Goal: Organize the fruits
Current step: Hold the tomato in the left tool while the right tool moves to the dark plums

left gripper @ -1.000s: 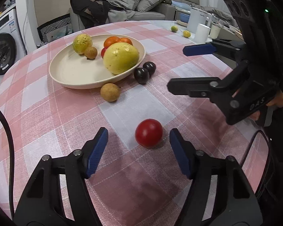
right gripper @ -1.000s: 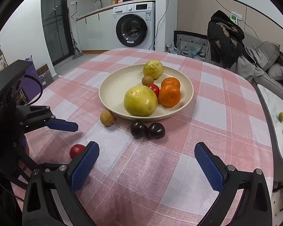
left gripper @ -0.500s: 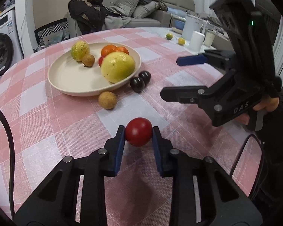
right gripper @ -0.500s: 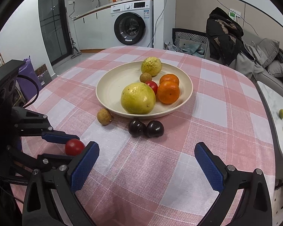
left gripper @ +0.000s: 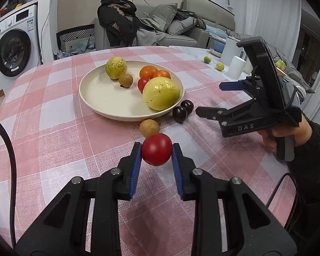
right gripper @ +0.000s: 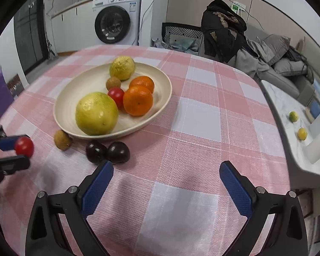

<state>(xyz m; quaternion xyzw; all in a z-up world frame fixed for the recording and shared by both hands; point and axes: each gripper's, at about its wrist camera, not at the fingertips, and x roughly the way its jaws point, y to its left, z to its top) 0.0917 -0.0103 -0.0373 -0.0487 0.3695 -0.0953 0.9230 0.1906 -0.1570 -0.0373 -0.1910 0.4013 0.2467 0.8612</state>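
Observation:
My left gripper [left gripper: 156, 152] is shut on a red tomato [left gripper: 157, 149], held just above the checked cloth; the right wrist view shows the same tomato [right gripper: 24, 146] at the far left. Ahead lies a cream plate [left gripper: 100, 98] with two yellow-green fruits, two oranges [left gripper: 148, 72], a red tomato and a brown longan. A loose longan [left gripper: 149, 127] and two dark plums [left gripper: 182, 111] lie on the cloth by the plate's near rim. My right gripper [right gripper: 166, 176] hangs open over bare cloth, with the two dark plums [right gripper: 107, 152] just beyond its left finger.
The round table wears a pink and white checked cloth [right gripper: 202, 117]. To the right stands a white marble counter [right gripper: 288, 115] with two small limes and white cups. A washing machine [right gripper: 113, 24] and a sofa with a dark jacket stand behind.
My left gripper closed on the red tomato and lifted it slightly off the cloth toward the plate. My right gripper sank and shifted closer to the two dark plums, still open.

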